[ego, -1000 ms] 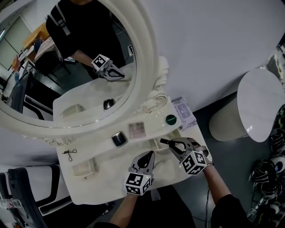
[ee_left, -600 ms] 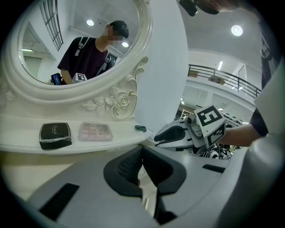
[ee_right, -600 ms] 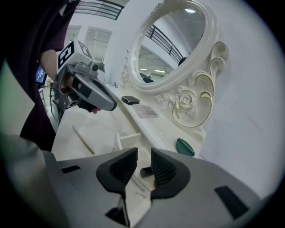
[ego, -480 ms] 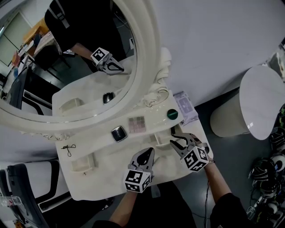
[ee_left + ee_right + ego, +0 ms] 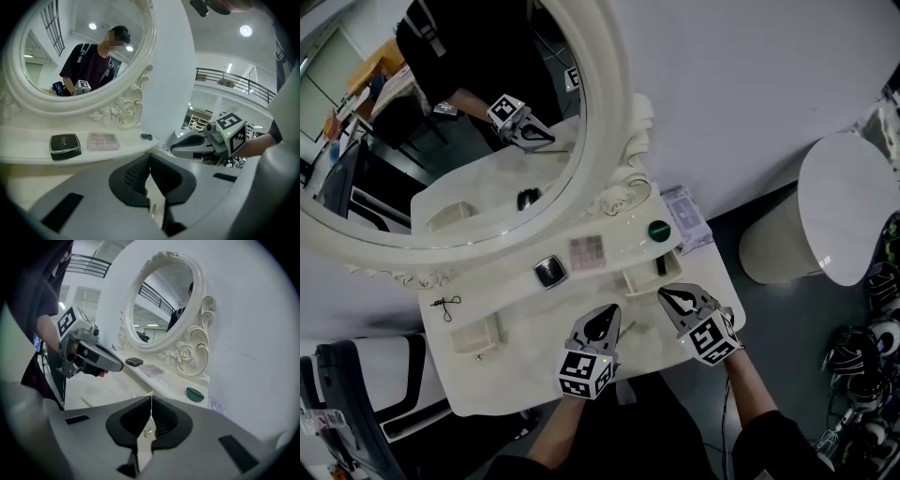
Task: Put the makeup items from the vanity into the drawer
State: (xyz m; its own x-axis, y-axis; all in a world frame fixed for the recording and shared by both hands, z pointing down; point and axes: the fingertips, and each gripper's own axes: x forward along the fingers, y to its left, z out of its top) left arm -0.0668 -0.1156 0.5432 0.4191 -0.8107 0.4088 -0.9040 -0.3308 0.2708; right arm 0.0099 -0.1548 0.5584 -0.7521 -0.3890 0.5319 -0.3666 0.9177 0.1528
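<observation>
On the shelf (image 5: 623, 243) below the mirror (image 5: 614, 103), the compact (image 5: 549, 271) lies left of the palette (image 5: 588, 249), the jar (image 5: 659, 229) to its right, and the packet (image 5: 687, 216) beyond that.

- My right claw (image 5: 667, 294) had just been closing; its jaws met with nothing between them.
- The open drawer (image 5: 636, 279) lay just ahead of it.
- A round green item (image 5: 659, 229) sat farther ahead.
- My left claw (image 5: 608, 311) hung alongside.

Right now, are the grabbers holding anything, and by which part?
Nothing is held. The right gripper has just been closing its jaws, with nothing between them. The left gripper is shut and empty too.
</observation>
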